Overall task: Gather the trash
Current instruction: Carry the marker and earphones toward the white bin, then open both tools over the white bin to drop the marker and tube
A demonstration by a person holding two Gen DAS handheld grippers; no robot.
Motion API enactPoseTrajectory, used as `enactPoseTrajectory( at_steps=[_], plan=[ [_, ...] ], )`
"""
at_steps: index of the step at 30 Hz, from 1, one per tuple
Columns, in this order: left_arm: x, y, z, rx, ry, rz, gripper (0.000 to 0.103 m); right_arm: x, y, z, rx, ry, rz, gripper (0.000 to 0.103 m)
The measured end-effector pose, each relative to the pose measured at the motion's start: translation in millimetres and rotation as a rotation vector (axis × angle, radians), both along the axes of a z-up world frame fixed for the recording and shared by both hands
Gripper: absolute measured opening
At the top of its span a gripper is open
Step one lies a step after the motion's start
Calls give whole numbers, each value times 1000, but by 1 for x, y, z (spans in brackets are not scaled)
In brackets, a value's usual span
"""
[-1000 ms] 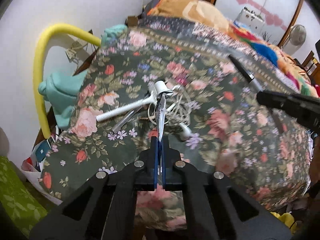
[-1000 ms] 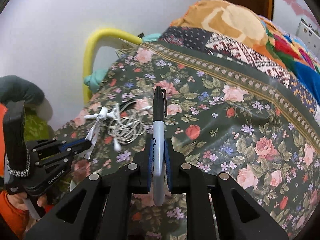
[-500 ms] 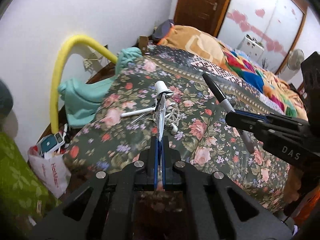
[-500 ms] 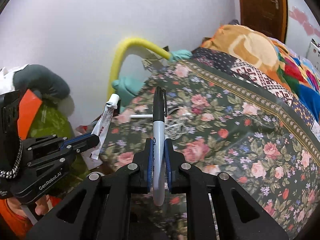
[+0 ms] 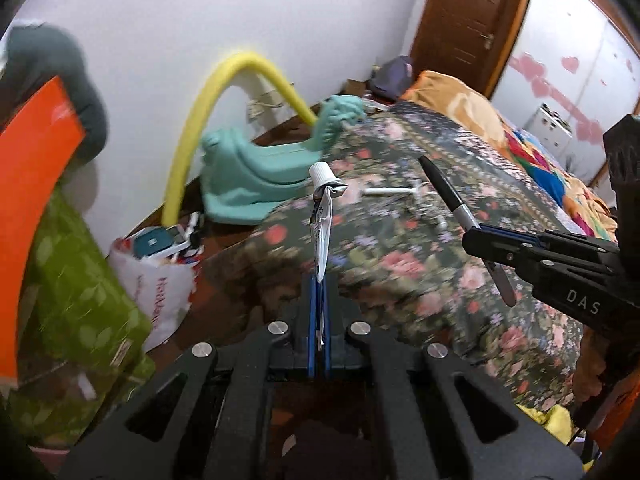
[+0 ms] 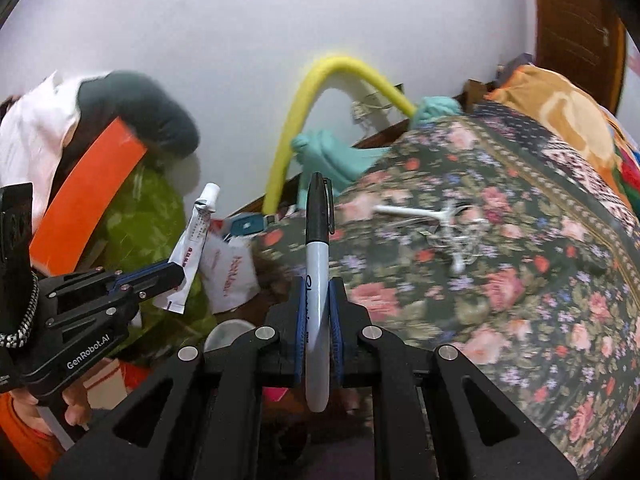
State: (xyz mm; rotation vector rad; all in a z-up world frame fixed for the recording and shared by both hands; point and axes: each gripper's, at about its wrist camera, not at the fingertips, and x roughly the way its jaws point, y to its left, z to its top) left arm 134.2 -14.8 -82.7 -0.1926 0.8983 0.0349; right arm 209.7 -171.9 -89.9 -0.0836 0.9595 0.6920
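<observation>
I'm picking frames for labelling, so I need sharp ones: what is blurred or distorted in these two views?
Left wrist view: the floral bedspread is motion-smeared, while the squeezed tube in the left gripper stays sharp. Right wrist view: bedspread and white earphone cable are smeared, the marker is crisp. Both views show fisheye bending with dark corners.

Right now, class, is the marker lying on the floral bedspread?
No: the marker is clamped upright in the right hand-held gripper, off the floral bedspread.

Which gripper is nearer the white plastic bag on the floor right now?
Left. The left gripper, holding the tube, is beside the white plastic bag; the right gripper, holding the marker, is over the bed.
</observation>
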Motion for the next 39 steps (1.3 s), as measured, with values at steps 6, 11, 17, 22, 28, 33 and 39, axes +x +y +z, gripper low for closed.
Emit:
enactPoseTrajectory(
  at_steps=[6, 11, 17, 22, 28, 33, 39],
  plan=[
    [-33, 42, -18, 1, 34, 94, 1, -18, 52, -15, -28, 21, 121, 10],
    [-57, 74, -41, -26, 83, 170, 1, -29, 97, -32, -56, 45, 219, 10],
    [-80, 107, -74, -48, 153, 246, 1, -43, 146, -60, -87, 108, 326, 10],
    [-91, 128, -106, -93, 216, 302, 1, -55, 182, -92, -128, 189, 389, 10],
    [-98, 152, -151, -160, 302, 351, 1, -61, 215, -126, -177, 262, 448, 10],
    [-99, 170, -177, -202, 337, 383, 1, -60, 238, -149, -222, 301, 469, 10],
    [-95, 184, -191, -220, 337, 429, 9, -56, 257, -162, -268, 273, 465, 11]
  ],
)
